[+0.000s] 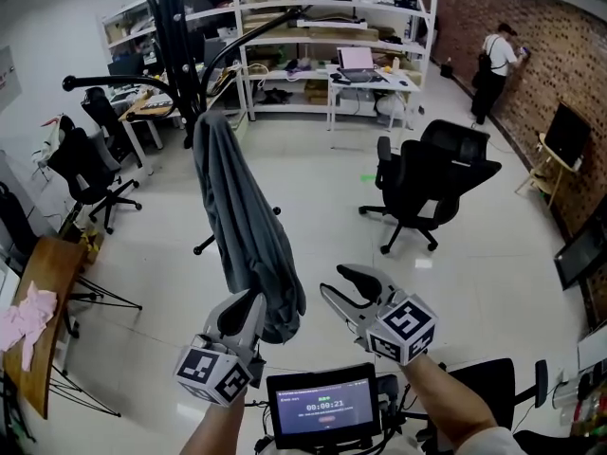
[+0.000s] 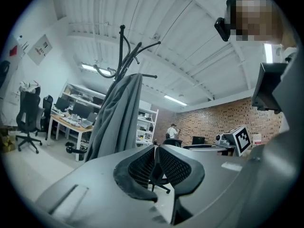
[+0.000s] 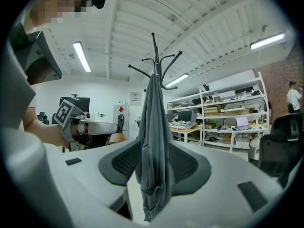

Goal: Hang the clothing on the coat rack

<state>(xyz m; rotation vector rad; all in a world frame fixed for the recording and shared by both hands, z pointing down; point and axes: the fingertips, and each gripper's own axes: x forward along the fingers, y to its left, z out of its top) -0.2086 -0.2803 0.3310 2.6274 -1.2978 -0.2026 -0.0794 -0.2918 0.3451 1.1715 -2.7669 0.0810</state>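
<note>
- Left gripper (image 2: 156, 152): jaws brought together, with only a thin slit between the ribbed black pads. Nothing is held.
- Right gripper (image 1: 334, 282): jaws about half open and clamped on nothing. In the right gripper view the grey garment (image 1: 242, 226) fills the gap between them. The head view shows the tips just short of the cloth.
- Garment: dark grey soft fabric. It is draped by its upper end over a hook of the coat rack (image 1: 175, 55) and falls in long vertical folds. These gather into a narrow, crumpled bunch at the lower end, which hangs clear of the floor.
- In the head view, this lower end lies between the two grippers and overlaps the left jaws.
- Coat rack: a black pole with curved black arms at the top, standing on the pale floor (image 1: 313, 207).
- Marker cubes (image 1: 406, 328): one on each gripper, with a small screen (image 1: 322, 406) between them.
- Surroundings:
  - a black office chair (image 1: 427, 183) stands right of the rack;
  - white shelves (image 1: 332, 27) line the far side;
  - a wooden desk (image 1: 47, 282) at the left carries a pink cloth (image 1: 28, 320);
  - a person (image 1: 495, 64) stands at the brick wall (image 1: 560, 55).
</note>
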